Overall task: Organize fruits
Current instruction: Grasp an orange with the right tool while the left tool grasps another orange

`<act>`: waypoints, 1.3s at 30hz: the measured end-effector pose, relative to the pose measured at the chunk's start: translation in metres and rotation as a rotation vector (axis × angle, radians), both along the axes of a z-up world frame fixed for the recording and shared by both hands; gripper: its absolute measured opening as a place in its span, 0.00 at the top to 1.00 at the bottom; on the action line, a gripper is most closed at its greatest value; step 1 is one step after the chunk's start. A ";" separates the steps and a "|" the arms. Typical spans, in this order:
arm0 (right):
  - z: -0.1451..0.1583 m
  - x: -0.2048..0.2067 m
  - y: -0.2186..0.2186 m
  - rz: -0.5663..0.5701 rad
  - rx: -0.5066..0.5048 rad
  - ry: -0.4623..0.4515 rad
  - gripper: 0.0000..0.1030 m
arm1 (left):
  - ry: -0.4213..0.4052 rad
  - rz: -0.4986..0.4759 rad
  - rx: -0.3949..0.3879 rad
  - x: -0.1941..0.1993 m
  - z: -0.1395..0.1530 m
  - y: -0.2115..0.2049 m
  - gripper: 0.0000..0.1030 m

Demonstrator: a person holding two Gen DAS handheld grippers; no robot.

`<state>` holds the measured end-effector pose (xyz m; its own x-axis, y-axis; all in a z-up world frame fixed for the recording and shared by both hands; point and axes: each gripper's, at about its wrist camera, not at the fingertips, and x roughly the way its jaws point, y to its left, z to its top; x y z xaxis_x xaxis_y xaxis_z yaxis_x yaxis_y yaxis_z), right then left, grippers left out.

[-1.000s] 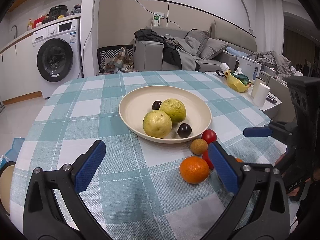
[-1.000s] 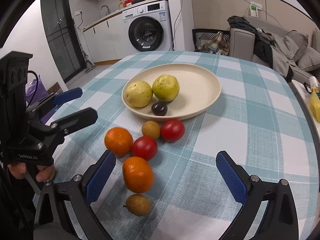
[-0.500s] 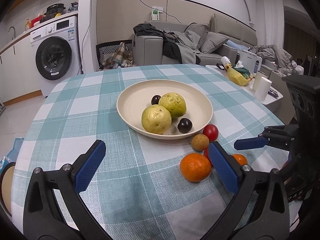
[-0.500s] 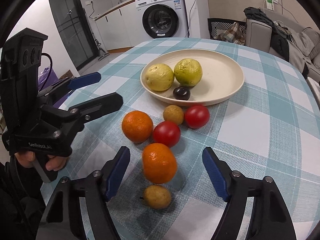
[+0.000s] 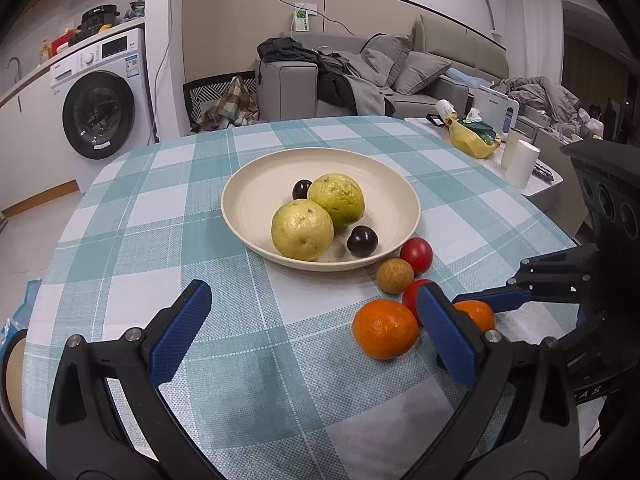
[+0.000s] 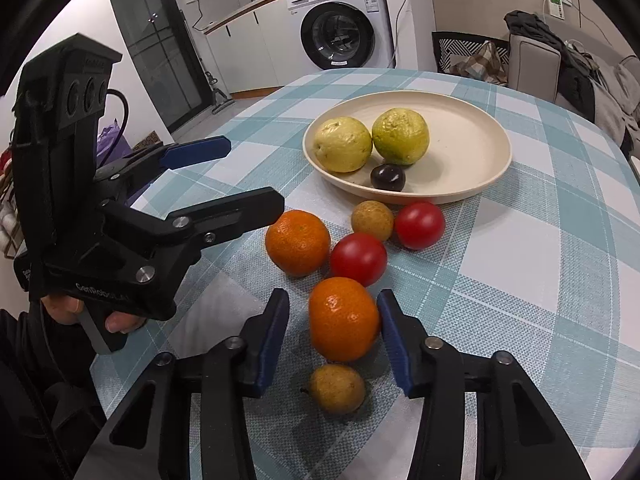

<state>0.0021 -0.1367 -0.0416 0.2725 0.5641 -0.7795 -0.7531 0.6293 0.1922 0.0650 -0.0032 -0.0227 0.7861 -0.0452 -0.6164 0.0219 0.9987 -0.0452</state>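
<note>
The right gripper (image 6: 332, 324) is closing its jaws around an orange (image 6: 344, 319) on the table. The blue pad on one side is right at the orange's skin; the other pad is not touching it yet. Just in front of that orange, nearer the camera, lies a small brown fruit (image 6: 337, 388). Past it are a second orange (image 6: 298, 242), two red tomatoes (image 6: 359, 259) and another small brown fruit (image 6: 372, 220), all close together.

The left gripper (image 5: 312, 324) hangs over a bare part of the cloth with its jaws wide apart and nothing between them.

Behind the loose fruits sits a cream plate (image 5: 256, 200). In it are two big yellow-green fruits (image 5: 302, 230) that touch each other, and two small dark plums (image 5: 362, 241).

The table (image 5: 140, 216) is round and has a blue-green and white checked cloth. Behind it are a white washing machine (image 5: 100, 92), a grey sofa (image 5: 404, 80) with clothes piled on it, and a small side table (image 5: 544, 188) with a yellow bag.
</note>
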 end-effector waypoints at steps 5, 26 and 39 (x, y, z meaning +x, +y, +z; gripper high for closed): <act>-0.002 -0.001 0.000 0.000 -0.015 0.002 0.61 | 0.006 -0.008 -0.003 0.002 -0.001 0.000 0.01; 0.018 0.017 -0.027 -0.148 0.077 -0.080 0.67 | 0.043 -0.036 -0.004 0.007 -0.006 -0.004 0.01; 0.019 0.026 -0.035 -0.201 0.093 -0.079 0.67 | 0.130 -0.136 0.011 0.019 -0.018 -0.020 0.10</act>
